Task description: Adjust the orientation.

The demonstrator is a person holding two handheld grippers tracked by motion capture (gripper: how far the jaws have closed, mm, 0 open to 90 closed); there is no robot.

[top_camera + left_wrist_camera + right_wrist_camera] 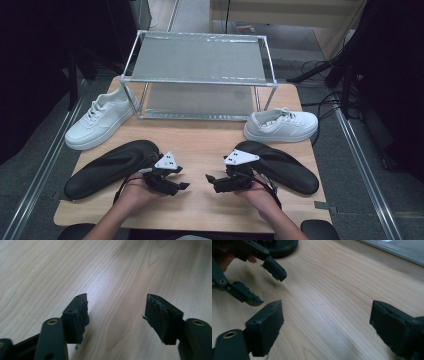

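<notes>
The two black foam insoles lie on the light wooden table [200, 145], the left one [111, 167] beside the left gripper [181, 177], the right one [280, 166] behind the right gripper [212, 183]. Both grippers hover spread and empty; nothing seems started, so the next move is likely a reach to an insole's edge.

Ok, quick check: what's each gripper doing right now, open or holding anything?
Left gripper: open, nothing between its fingers, over bare table.
Right gripper: open, nothing held, also over bare wood.
</notes>
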